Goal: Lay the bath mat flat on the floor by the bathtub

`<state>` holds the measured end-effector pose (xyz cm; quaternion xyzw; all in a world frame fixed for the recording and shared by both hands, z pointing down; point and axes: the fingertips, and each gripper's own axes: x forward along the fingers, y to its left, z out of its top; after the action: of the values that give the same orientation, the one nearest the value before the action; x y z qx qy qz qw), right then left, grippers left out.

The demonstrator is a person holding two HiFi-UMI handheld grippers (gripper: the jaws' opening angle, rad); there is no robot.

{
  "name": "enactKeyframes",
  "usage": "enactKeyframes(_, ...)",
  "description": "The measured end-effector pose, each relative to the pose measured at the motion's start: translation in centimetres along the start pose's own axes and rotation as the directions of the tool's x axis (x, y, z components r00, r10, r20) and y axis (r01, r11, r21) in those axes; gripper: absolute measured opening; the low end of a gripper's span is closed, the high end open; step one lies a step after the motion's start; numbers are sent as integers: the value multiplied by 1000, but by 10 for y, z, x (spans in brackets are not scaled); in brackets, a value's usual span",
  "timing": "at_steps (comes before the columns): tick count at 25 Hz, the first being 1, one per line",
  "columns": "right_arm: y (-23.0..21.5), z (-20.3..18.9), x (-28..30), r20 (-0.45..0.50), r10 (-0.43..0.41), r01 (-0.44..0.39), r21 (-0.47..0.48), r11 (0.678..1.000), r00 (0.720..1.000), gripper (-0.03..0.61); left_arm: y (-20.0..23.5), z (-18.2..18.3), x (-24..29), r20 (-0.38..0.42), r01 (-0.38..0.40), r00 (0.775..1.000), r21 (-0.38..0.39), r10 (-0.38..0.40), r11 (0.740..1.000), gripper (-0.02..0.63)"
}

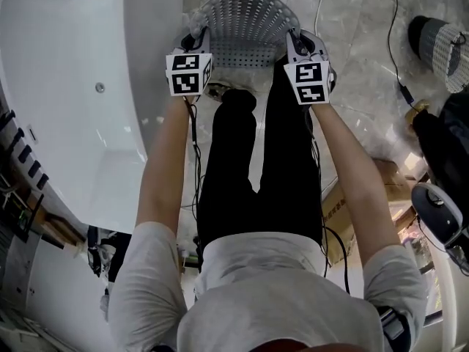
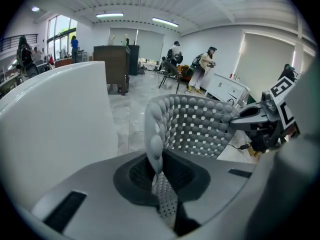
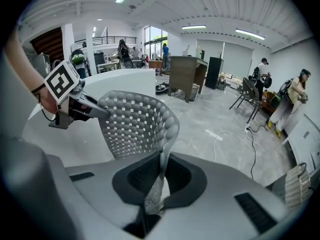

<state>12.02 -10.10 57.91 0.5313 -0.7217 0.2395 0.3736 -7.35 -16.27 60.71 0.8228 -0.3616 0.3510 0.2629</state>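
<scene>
Showing the grey, perforated, bobbled rubber bath mat (image 1: 245,20) at twelve o'clock in the head view, hanging between two hand-held grippers and bowed into an arch. The left gripper (image 2: 159,184) is clenched on the mat's edge at the eleven o'clock side. The right gripper (image 3: 155,189) is clenched likewise on the opposite edge at one o'clock, and in each gripper view the thin sheet is pinched between nearly closed jaws. The white glossy bathtub (image 1: 66,108) fills the nine o'clock side. Pale veined marble floor (image 1: 352,57) lies beyond the mat and towards two o'clock. Progress, as judged: the mat is picked up and carried beside the tub, but it appears not yet spread on the floor. Lowering, flattening and releasing remain.
</scene>
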Motion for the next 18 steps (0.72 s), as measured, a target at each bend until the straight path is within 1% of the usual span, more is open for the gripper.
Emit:
enactKeyframes(4,-2,-8,3,-42,37,-38,-16,999,998,25,3,-3,12,-18,-51,999,-52,50,997,29)
enactKeyframes(7,-1,-16,11,-83,66,-64,22,998,994,25,3,-4,25,-32,-90,996,-95,87,991,29)
enactKeyframes(10,-4,-16,21,-99,90,-88,26,996,991,25,2,-1,35,-46,-128,991,-132,123,983,31)
enactKeyframes(14,-11,-16,33,-127,126,-124,23,992,984,25,5,3,50,-81,-158,986,-144,147,977,31)
enactKeyframes(18,-30,-3,55,-132,162,-163,4,987,978,25,12,20,65,-102,-187,979,-134,174,973,29)
